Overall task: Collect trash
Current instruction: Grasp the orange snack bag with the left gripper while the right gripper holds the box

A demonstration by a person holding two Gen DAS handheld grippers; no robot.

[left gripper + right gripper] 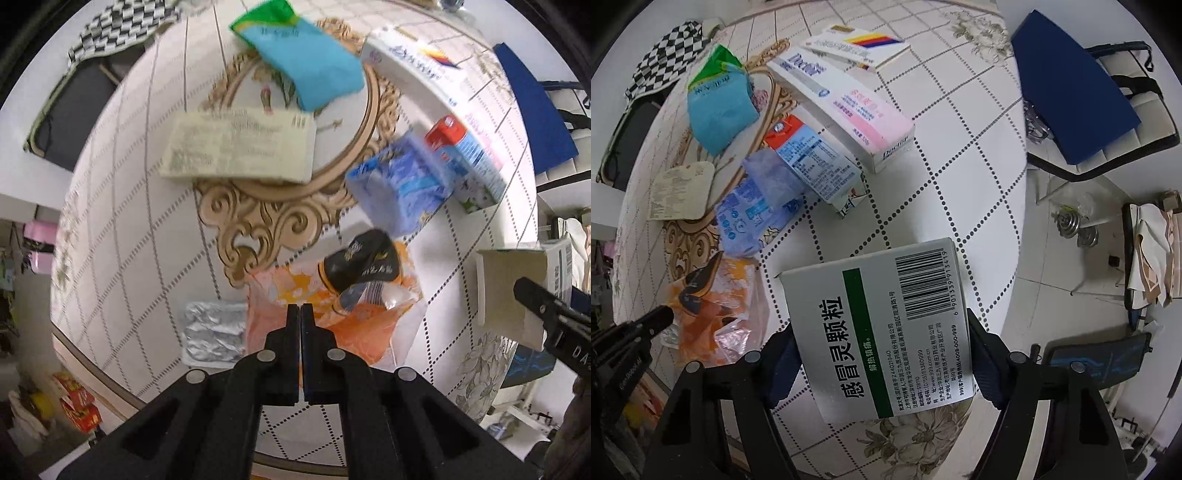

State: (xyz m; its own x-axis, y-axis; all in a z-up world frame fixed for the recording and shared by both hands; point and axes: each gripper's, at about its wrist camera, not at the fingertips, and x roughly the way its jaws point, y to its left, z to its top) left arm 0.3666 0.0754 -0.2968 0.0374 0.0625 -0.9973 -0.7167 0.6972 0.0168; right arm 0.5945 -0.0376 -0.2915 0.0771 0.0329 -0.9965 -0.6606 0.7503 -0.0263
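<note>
Through my left wrist view, my left gripper has its jaws pressed together, tips over the near edge of an orange plastic bag that lies on the worktop; whether any film is pinched between them I cannot tell, since the black fingers hide that spot. A black packet sits on the bag, and a crumpled foil blister sheet lies just beside it to the left. Farther off lie a beige sachet, a blue-and-green pouch, a blue tissue pack, a red-topped carton and a long white box, all smeared by blur so their print is unreadable. At the right edge part of a grey box shows, partly covered by my other gripper's finger. In my right wrist view, my right gripper has its jaws set wide on either side of that grey medicine box, the blue pads against its two edges, pinching it. The box fills the middle and hides the worktop beneath, so I cannot tell whether it rests there or is lifted. The orange plastic bag lies to the left, with my left gripper's finger cut off at the frame edge. Beyond are the tissue pack, the carton, a pink-and-white box and a striped box.
</note>
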